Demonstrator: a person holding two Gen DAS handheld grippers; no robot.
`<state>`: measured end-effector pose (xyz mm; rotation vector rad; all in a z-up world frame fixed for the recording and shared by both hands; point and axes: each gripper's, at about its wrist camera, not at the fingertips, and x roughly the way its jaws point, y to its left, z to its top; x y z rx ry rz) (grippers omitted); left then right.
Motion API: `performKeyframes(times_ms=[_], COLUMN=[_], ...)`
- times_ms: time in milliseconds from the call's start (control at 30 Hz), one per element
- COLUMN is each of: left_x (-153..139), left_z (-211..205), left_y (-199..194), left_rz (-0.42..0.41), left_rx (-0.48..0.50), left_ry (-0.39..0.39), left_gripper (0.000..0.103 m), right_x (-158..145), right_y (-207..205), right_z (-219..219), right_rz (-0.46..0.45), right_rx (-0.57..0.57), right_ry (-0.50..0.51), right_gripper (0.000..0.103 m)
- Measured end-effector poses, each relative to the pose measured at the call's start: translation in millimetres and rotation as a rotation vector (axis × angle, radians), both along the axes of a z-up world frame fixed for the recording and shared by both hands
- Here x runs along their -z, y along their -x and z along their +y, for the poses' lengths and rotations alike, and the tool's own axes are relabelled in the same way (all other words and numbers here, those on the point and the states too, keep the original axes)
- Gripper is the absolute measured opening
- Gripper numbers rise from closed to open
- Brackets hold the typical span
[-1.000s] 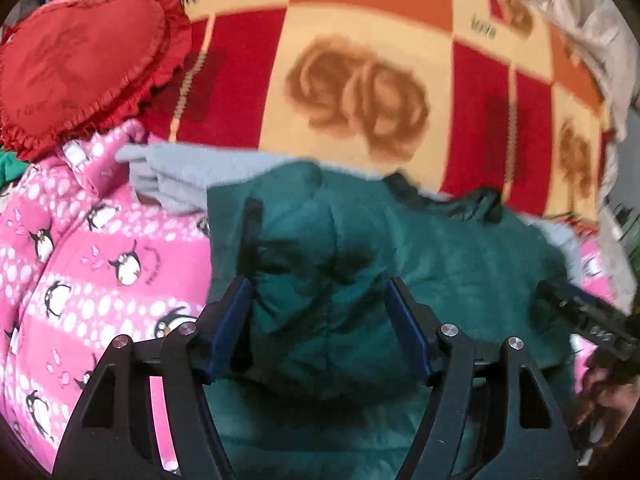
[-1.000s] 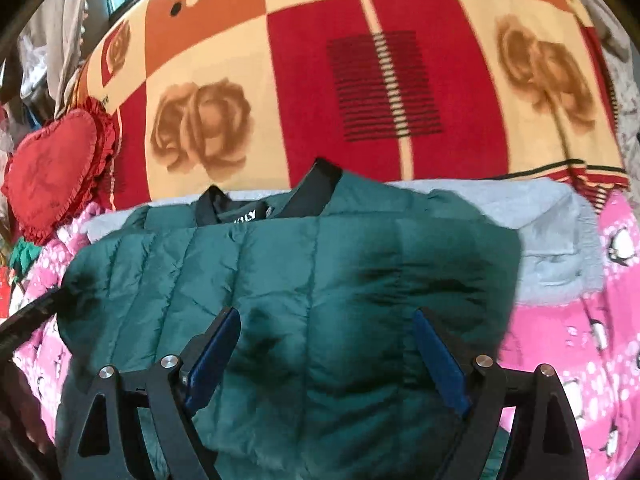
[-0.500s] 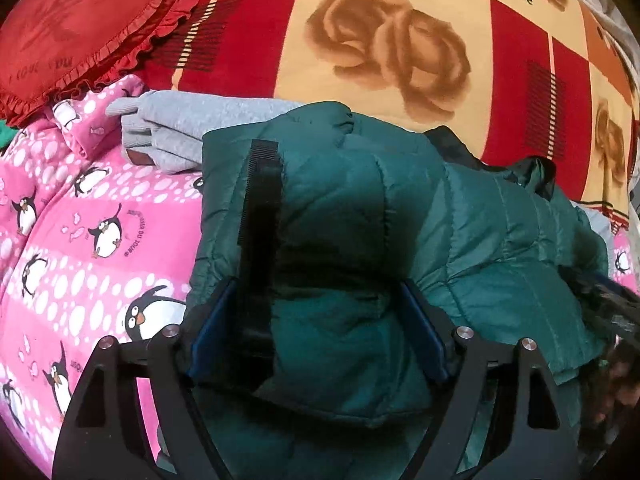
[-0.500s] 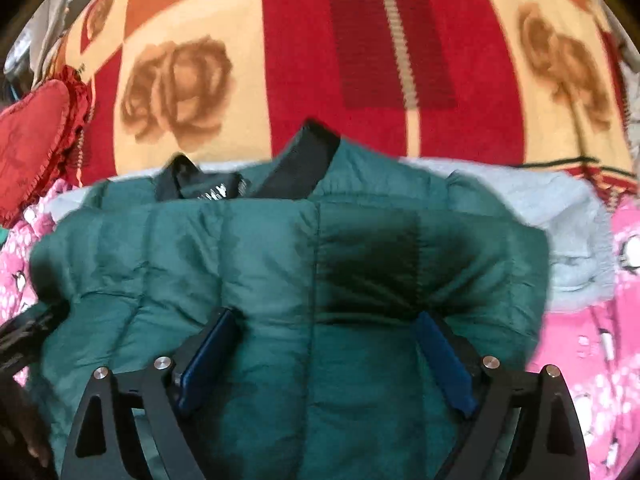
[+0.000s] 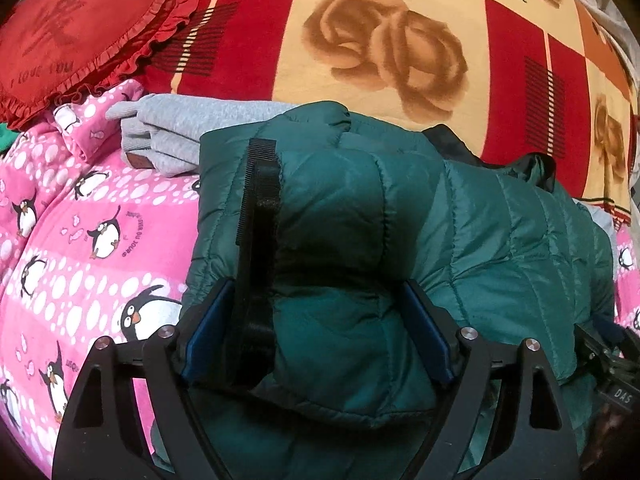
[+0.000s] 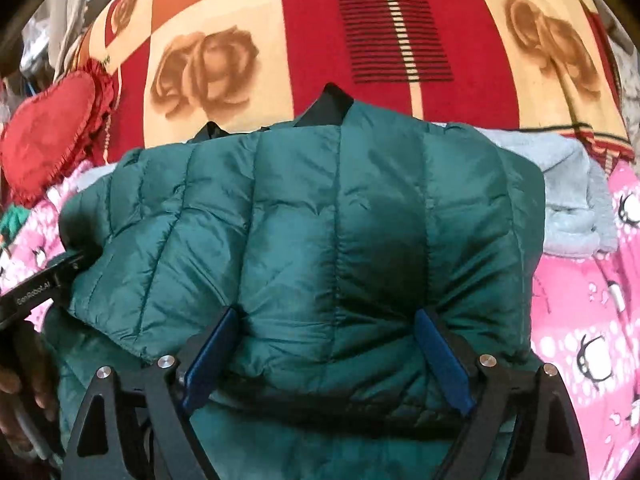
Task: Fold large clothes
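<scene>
A dark green quilted puffer jacket (image 5: 400, 220) lies folded over on the bed, its black collar at the far side; it also fills the right wrist view (image 6: 320, 220). My left gripper (image 5: 316, 336) has its blue-padded jaws wide apart around a thick fold at the jacket's left end, next to a black strap (image 5: 258, 240). My right gripper (image 6: 326, 356) has its jaws wide apart around the fold at the jacket's right end. The fabric bulges between both pairs of fingers. The fingertips are buried in the fabric.
A grey garment (image 5: 188, 128) lies under the jacket, also at the right (image 6: 568, 200). A pink penguin-print blanket (image 5: 80, 240) is beneath. A red heart cushion (image 5: 76, 28) sits far left on the red and yellow rose blanket (image 5: 380, 40).
Both grippers have pushed forward and down into the jacket. The fold now sits deeper between the jaws and the jacket fills more of each view.
</scene>
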<state>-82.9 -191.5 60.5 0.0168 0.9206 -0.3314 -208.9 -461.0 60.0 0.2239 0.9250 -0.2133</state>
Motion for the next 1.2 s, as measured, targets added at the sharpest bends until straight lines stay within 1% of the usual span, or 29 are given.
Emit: performKeyframes(times_ms=[67,167,233,267,367,433,533,600,633,733,833,900,1033,1200], left_x=[0.3,1.3,1.8,1.9,2.1,1.4,-3.3,-10.4,-15.1,-27.8,-39.1,-45.5,-47.0,-38.7], left_z=[0.2,1.5,1.6,1.3,1.1,0.2,2.8,8.6,13.6,27.9,42.5,53.4,67.3,82.8], left_y=[-0.6,-0.7,-0.6,-0.5,-0.5,-0.1,-0.4,2.0,4.5,15.7,30.4,42.8,66.4,93.3], left_rz=[0.001,0.001,-0.001,-0.003,-0.005,-0.008,0.008,0.024,0.030,0.031,0.014,0.002,0.005,0.028], left_rx=[-0.001,-0.001,-0.002,-0.002,-0.001,0.009,0.020,0.029,0.025,0.019,0.015,0.017,0.030,0.034], left_ry=[0.001,0.012,0.013,0.013,0.012,0.015,0.021,0.031,0.038,0.052,0.047,0.053,0.036,0.035], left_gripper=[0.084,0.084,0.084,0.084,0.085,0.087,0.087,0.087,0.087,0.087,0.087,0.087,0.087,0.087], right_x=[-11.2,-31.2,-37.6,-37.4,-13.8,-4.9,-12.6,-20.5,-26.7,-37.2,-40.3,-39.5,-34.8,-33.1], right_y=[6.1,26.0,35.7,34.5,28.1,24.2,25.2,32.2,40.0,60.3,76.3,89.4,108.6,126.9], right_z=[0.1,-4.1,-9.4,-10.8,-17.6,-16.1,-11.3,-11.0,-11.9,-14.0,-15.1,-16.9,-15.9,-11.3], right_rz=[-0.003,-0.065,-0.081,-0.075,0.005,0.014,0.022,0.008,-0.015,-0.038,-0.036,-0.023,-0.006,-0.003], right_rx=[-0.001,0.022,0.054,0.064,0.080,0.067,0.063,0.068,0.075,0.088,0.094,0.099,0.112,0.106], right_ry=[-0.014,-0.019,-0.011,-0.009,-0.007,0.012,0.039,0.016,-0.006,-0.015,-0.007,-0.020,-0.032,-0.044], right_gripper=[0.088,0.088,0.088,0.088,0.088,0.089,0.090,0.090,0.090,0.090,0.090,0.090,0.090,0.090])
